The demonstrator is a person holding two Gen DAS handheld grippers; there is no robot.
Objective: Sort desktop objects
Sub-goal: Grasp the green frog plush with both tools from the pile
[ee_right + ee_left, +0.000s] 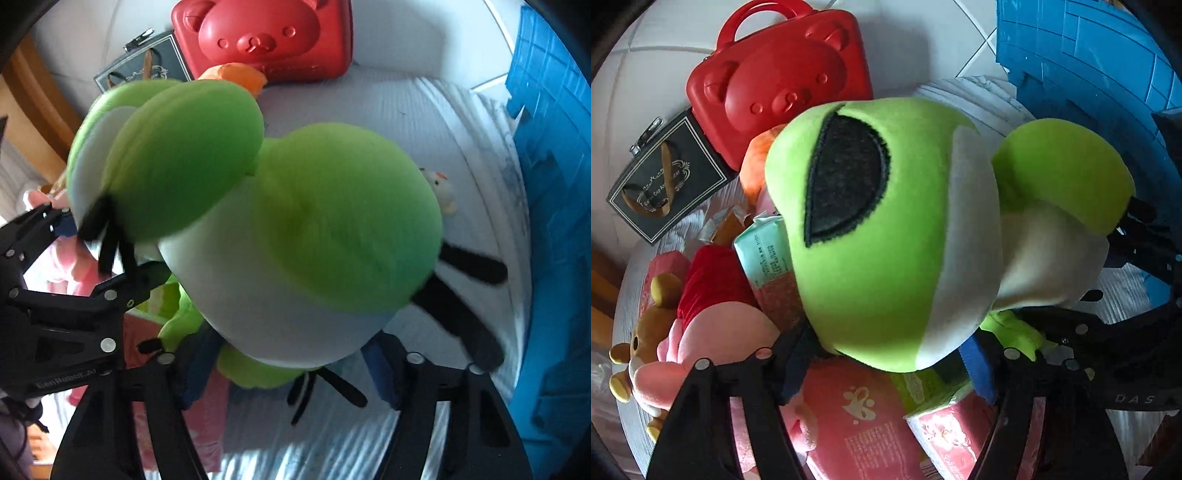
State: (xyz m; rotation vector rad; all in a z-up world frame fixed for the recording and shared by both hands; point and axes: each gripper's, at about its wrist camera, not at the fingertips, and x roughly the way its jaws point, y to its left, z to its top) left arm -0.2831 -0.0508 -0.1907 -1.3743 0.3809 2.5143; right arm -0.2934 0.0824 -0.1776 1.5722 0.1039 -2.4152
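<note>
Above white table [369, 110], frog plush [879, 236] between grippers.

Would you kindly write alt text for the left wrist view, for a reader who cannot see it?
A large green frog plush fills the frame, clamped between the left gripper fingers above a pile of pink tissue packs and small plush toys. Behind sit a red bear-face case, a black box and a blue crate.

Both wrist views look steeply down, very close on green frog plush [871, 240] [314, 236]; left from its head, right from its rear. Shared beyond it: red bear case [783, 77] [266, 40].
</note>
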